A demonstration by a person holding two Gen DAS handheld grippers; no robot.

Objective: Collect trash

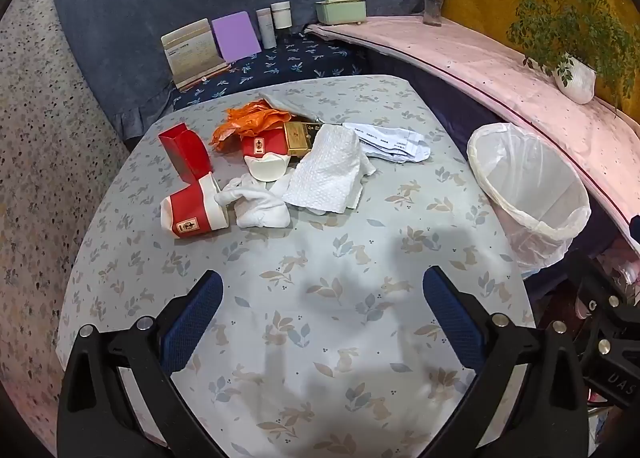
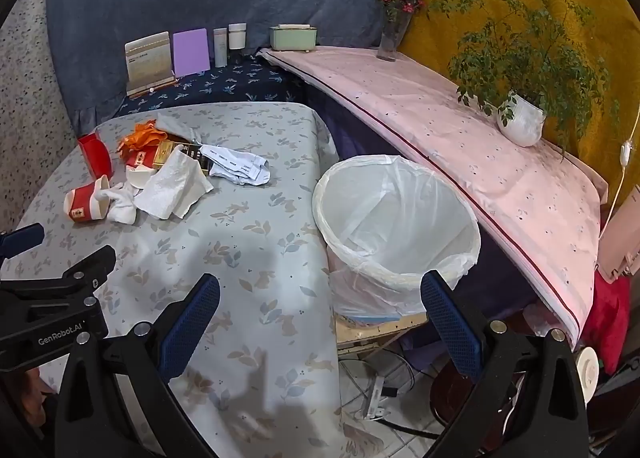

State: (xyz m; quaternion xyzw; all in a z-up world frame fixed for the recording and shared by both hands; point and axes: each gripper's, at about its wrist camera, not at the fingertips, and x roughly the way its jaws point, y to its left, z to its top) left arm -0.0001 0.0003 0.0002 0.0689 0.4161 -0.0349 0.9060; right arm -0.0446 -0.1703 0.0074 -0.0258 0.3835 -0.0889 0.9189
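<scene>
left gripper (image 1: 322,290) empty | right gripper (image 2: 320,292) empty (both wide) | bin (image 2: 400,225) unfilled

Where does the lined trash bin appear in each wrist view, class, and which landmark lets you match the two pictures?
Left wrist view: the trash bin sits at the right edge, beside the table.
Right wrist view: the bin is near the centre, just ahead of the open right gripper.
Shared landmark: the purple board standing at the back.
</scene>
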